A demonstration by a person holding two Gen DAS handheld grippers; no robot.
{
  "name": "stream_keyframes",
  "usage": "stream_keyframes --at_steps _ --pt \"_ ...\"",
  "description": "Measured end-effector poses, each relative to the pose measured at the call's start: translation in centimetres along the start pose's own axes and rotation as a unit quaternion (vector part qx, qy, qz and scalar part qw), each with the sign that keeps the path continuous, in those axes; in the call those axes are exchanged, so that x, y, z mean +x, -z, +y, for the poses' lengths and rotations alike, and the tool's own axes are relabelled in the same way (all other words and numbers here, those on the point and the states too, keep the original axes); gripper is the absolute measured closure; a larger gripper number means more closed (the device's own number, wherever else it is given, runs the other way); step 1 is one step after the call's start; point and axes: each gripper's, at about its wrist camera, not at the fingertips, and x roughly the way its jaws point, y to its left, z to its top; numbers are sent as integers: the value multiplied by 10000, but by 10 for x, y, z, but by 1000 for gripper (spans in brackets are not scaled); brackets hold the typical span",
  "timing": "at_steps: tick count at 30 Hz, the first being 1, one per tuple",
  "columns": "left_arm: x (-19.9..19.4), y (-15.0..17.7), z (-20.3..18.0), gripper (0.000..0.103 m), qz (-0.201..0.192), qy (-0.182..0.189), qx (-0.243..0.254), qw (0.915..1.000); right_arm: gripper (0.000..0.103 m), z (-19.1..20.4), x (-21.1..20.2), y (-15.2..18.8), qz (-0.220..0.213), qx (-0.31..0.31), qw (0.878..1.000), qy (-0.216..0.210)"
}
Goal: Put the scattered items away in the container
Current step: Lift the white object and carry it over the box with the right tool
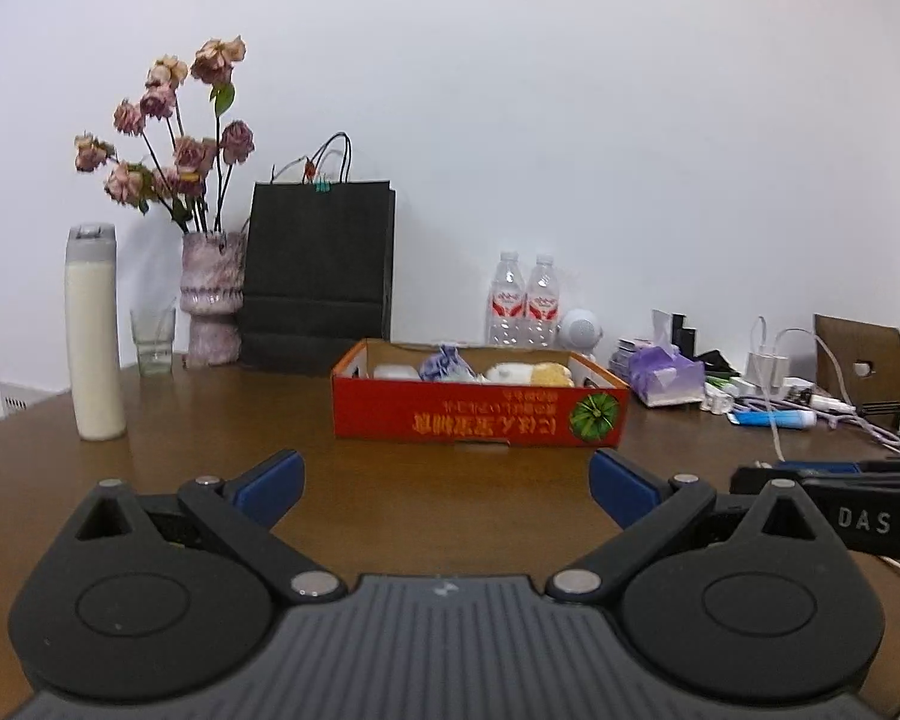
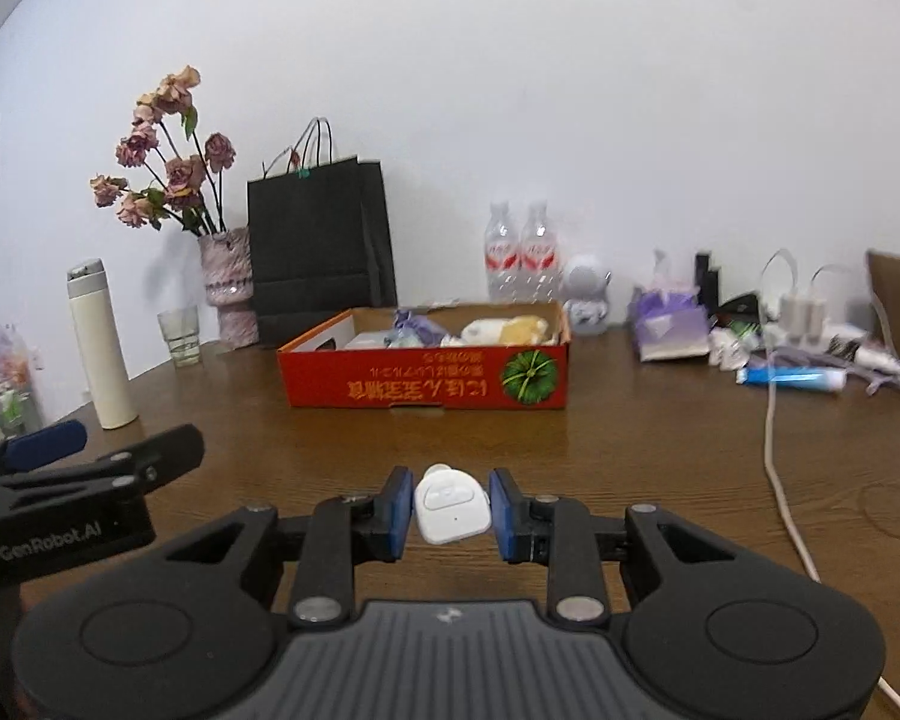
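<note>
A small white button device (image 2: 452,510) is gripped between the blue pads (image 2: 397,510) of the right tool (image 2: 450,511), clamped by its sides and carried clear of the bench (image 2: 630,450), judged to be on its way to the container. The red cardboard box (image 2: 423,375) is seen at twelve o'clock from that tool, well apart, with wrapped and soft items already lying inside. Its printing is upside down: yellow characters, not readable here, and a green round fruit picture at the box's three o'clock end.

The left tool (image 1: 447,483) is held wide and empty, the box straight ahead at twelve o'clock, apparently kept ready. "DAS" is read on the right tool's body in the left view; "GenRobot.AI" on the left tool's body in the right view.

Further out at three o'clock, a blue tube (image 2: 792,377) and a purple tissue pack (image 2: 669,327) are left on the bench.
</note>
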Motion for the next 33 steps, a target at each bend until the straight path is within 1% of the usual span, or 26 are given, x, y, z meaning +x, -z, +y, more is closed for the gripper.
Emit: stream_keyframes --at_steps 4,7,10,15,19,23,26,29,33 --pt "-15 8 -1 0 -71 8 174 9998 77 12 -16 9 -107 -49 9999 -89" --pt "-18 11 0 0 34 -12 86 10000 77 20 -23 16 -95 -193 9995 -238" --pt "-22 14 -1 0 29 -73 109 9999 77 26 -27 23 -42 -233 9993 -283" --pt "-23 16 -2 0 76 -76 145 9998 77 29 -34 29 -24 -228 9993 -305" --pt "-20 14 -5 0 60 -61 179 9998 77 27 -33 27 -40 -173 9995 -248" --pt "-6 12 -8 0 106 1 138 9998 77 24 -23 22 -110 -141 9998 -129" --pt "11 6 -10 0 83 -22 228 9997 77 18 -9 16 -119 -111 9999 -47" --pt "35 -6 -11 0 38 -88 231 9997 77 13 9 6 -146 -168 9997 -27" --pt "79 -30 -5 0 -51 -175 222 9996 77 4 45 -17 -153 -286 9993 -171"
